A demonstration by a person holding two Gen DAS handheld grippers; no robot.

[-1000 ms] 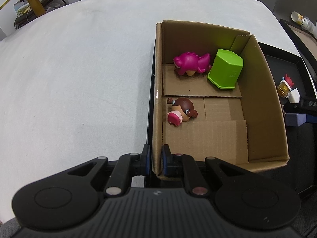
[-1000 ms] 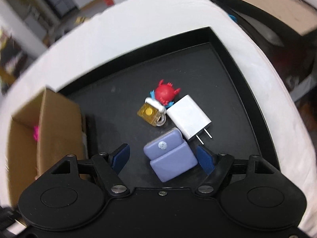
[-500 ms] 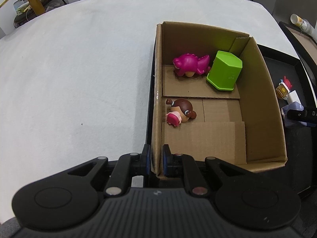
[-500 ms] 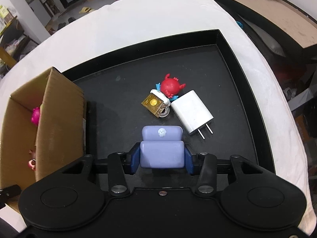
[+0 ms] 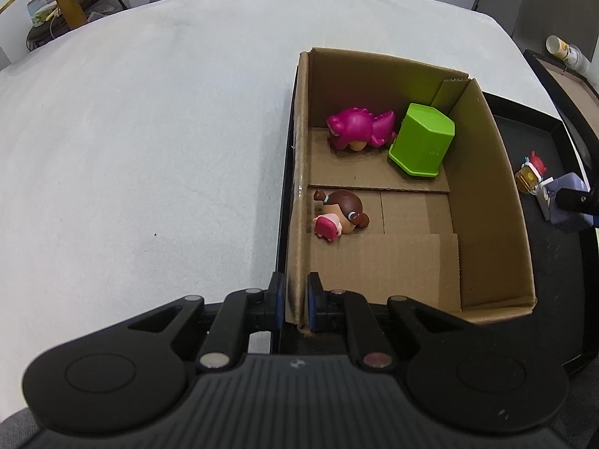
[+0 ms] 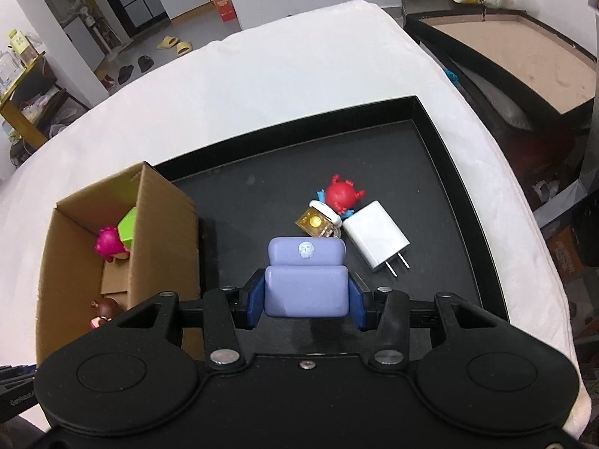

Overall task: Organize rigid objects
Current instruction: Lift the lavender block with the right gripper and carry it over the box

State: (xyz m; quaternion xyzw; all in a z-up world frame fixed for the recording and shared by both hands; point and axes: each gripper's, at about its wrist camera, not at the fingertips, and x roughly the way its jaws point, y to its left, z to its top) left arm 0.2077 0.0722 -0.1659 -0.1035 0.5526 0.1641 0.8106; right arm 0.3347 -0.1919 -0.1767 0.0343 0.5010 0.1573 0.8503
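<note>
Right gripper (image 6: 306,301): its jaws had just been closing, from wide apart to clamped on the lavender toy armchair (image 6: 305,278), one blue pad on each flank; it pointed steeply downward over the black tray (image 6: 441,142).
Held toy: one lavender toy armchair, raised a little above the tray floor; a second earlier it had sat on the tray between the open fingers.
Left gripper (image 5: 295,305): narrowly closed on the near left wall of the cardboard box (image 5: 483,172), one pad outside and one inside, tilted steeply down; unchanged from the earlier frames.
Left on tray: three pieces, just beyond the armchair: one white charger (image 6: 376,239) with two prongs, one amber block (image 6: 316,222), one red spiky figure (image 6: 342,194); the three touched in a cluster, and none had shifted.
Inside box: three pieces: one magenta dinosaur (image 5: 359,127) on its side at the far end, one green container (image 5: 423,140) tipped over just beside it, one brown-haired doll (image 5: 338,215) lying near the left wall, well apart from the other two.
Box place: one box, standing on the left end of the tray, top open.
Tray place: one tray, on the white cloth (image 5: 149,149).
Surroundings: one further black-rimmed tray with a brown floor (image 6: 524,52) to the right; several slippers (image 6: 174,45) on the floor beyond.
</note>
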